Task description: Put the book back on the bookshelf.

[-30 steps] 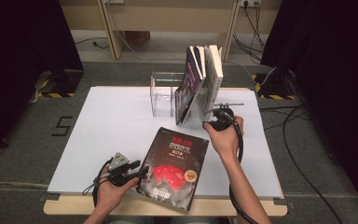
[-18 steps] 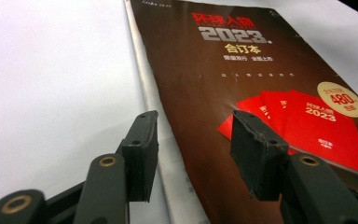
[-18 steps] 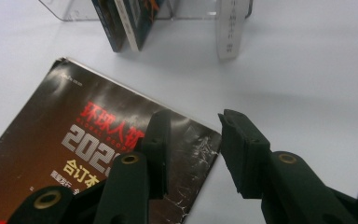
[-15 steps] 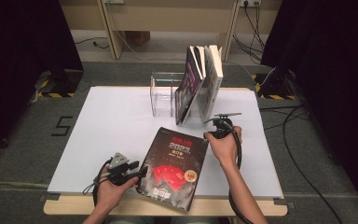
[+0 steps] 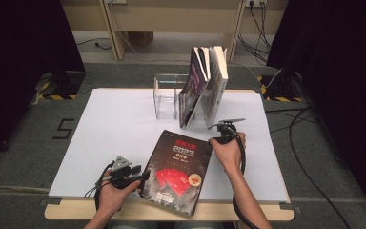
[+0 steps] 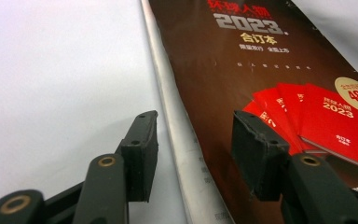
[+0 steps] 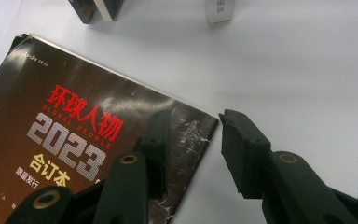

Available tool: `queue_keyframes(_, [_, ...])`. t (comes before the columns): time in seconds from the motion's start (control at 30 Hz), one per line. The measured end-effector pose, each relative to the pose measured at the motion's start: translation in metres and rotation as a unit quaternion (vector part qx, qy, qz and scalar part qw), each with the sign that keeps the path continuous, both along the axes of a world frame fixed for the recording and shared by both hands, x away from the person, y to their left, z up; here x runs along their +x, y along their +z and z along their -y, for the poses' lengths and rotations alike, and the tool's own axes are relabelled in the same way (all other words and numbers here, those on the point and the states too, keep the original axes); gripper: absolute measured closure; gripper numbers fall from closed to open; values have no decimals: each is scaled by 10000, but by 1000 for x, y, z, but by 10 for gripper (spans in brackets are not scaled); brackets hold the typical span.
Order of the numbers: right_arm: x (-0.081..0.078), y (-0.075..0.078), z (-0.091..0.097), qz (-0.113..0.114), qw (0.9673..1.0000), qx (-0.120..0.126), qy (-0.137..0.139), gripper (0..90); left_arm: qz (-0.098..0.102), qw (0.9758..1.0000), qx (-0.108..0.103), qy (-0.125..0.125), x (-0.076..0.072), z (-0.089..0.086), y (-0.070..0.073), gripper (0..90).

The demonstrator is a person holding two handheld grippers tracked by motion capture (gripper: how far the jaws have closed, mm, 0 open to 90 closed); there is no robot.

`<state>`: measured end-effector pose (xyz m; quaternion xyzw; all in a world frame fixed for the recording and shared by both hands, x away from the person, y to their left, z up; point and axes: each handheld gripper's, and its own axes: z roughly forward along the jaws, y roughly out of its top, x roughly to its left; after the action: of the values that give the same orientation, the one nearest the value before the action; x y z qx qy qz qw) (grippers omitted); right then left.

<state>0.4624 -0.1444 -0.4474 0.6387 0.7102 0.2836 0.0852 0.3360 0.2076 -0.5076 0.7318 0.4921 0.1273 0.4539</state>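
A black book (image 5: 178, 171) with "2023" and red booklets on its cover lies flat near the table's front edge. My left gripper (image 5: 144, 177) sits at its lower left edge. In the left gripper view the left gripper (image 6: 196, 149) is open, straddling the book's (image 6: 270, 70) spine edge: one finger (image 6: 140, 154) over the white table, the other over the cover. My right gripper (image 5: 215, 139) is at the book's far right corner. In the right gripper view the right gripper (image 7: 198, 149) is open around that creased corner of the book (image 7: 74, 130).
Behind the flat book, several books (image 5: 205, 86) stand leaning in a clear acrylic rack (image 5: 167, 98) at the back centre of the white table (image 5: 109, 129). Their lower ends (image 7: 102, 9) show close beyond the right gripper. Cables (image 5: 310, 119) lie on the floor at the right.
My right gripper has moved from beside the standing books toward me, down to the flat book's far right corner. The left gripper has stayed at the book's lower left edge.
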Motion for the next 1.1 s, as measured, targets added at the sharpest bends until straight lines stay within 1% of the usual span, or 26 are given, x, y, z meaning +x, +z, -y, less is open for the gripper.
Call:
queue_keyframes(0.2, [2,-3,1,-37,10000,18,3,633,-73,9999,-88,26,1,-1,0,518])
queue_keyframes(0.37, [2,-3,1,-40,10000,44,7,632,-181,9997,-192,-8,2,1,0,568])
queue_keyframes(0.43, [2,-4,1,-49,10000,81,-11,630,-184,9997,-152,15,2,1,1,586])
queue_keyframes(0.6, [3,-7,2,-73,10000,63,24,629,-261,9995,-169,40,1,1,1,640])
queue_keyframes(0.73, [4,-7,2,-115,9999,104,-18,627,-394,9989,-259,-64,-4,5,2,654])
queue_keyframes(0.83, [5,-8,3,-85,9999,89,7,625,-384,9989,-209,-171,-10,10,2,653])
queue_keyframes(0.9, [6,-9,4,-137,9998,129,-43,624,-424,9985,-222,-264,-13,13,3,653])
queue_keyframes(1.03, [10,-11,6,-149,9998,144,-17,623,-445,9982,-230,-343,-14,15,3,651])
queue_keyframes(1.07, [10,-10,6,-178,9997,179,-72,622,-461,9980,-224,-374,-15,15,3,651])
queue_keyframes(1.1, [11,-11,6,-162,9997,168,-28,622,-483,9978,-229,-396,-15,16,4,650])
